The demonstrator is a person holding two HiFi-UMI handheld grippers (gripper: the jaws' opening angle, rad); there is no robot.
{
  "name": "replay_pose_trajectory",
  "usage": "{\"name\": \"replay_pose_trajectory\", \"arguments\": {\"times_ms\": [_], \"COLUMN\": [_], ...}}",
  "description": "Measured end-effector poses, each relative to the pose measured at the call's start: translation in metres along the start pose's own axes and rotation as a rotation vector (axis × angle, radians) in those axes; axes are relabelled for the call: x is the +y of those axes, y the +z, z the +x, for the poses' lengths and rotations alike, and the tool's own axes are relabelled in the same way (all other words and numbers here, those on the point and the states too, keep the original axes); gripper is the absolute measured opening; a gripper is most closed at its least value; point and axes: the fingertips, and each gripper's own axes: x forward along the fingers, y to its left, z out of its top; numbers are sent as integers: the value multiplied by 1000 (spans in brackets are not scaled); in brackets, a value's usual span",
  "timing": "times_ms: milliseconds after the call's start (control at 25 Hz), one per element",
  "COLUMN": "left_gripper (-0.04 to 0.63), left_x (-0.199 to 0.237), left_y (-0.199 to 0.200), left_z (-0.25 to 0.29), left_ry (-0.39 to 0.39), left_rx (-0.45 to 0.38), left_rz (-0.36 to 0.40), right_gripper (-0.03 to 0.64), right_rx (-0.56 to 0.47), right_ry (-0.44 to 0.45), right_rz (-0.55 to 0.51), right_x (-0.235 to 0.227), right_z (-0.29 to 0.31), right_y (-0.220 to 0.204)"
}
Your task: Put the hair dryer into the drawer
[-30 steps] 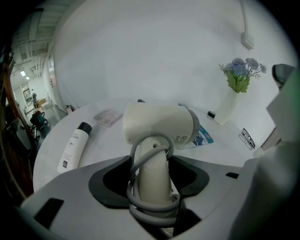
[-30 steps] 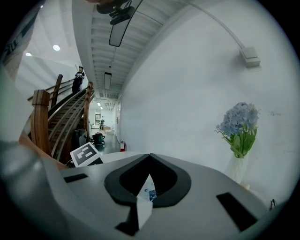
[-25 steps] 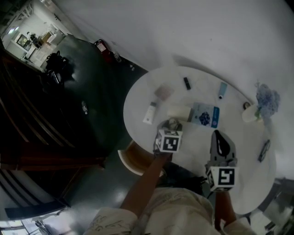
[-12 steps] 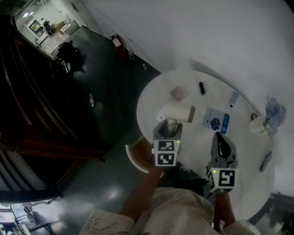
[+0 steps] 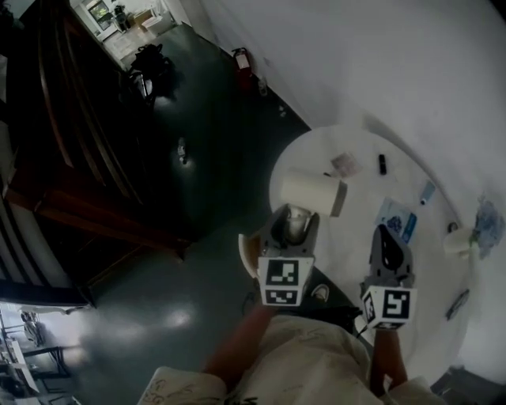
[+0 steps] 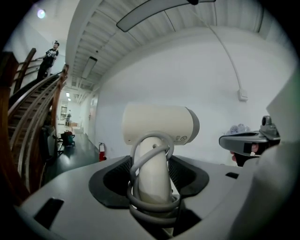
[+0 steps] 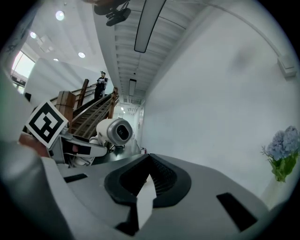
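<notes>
Raised higher, hair dryer sits pinched by left gripper jaws; right gripper jaws meet.

A white wall filled the head view from twelve to three o'clock. A dark, glossy floor ran from seven toward eleven, where a lit room glowed. A dark wooden staircase stood at nine, a red fire extinguisher at twelve and a round white table at four. Overhead, a ribbed ceiling carried a long lamp.
</notes>
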Motion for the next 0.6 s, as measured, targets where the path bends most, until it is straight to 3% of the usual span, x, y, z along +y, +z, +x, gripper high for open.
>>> {"name": "replay_pose_trajectory", "arguments": {"times_ms": [160,600], "left_gripper": [255,255], "left_x": [18,73], "left_y": [18,18], "left_z": [-25,-83], "left_ry": [65,161], "left_rx": [-51,-75], "left_rz": [-19,-27], "right_gripper": [6,6], "right_rx": [-33,-44], "right_ry": [63,173], "right_rz": [-27,-38], "right_x": [14,78], "right_z": [9,26], "right_y": [18,23]}}
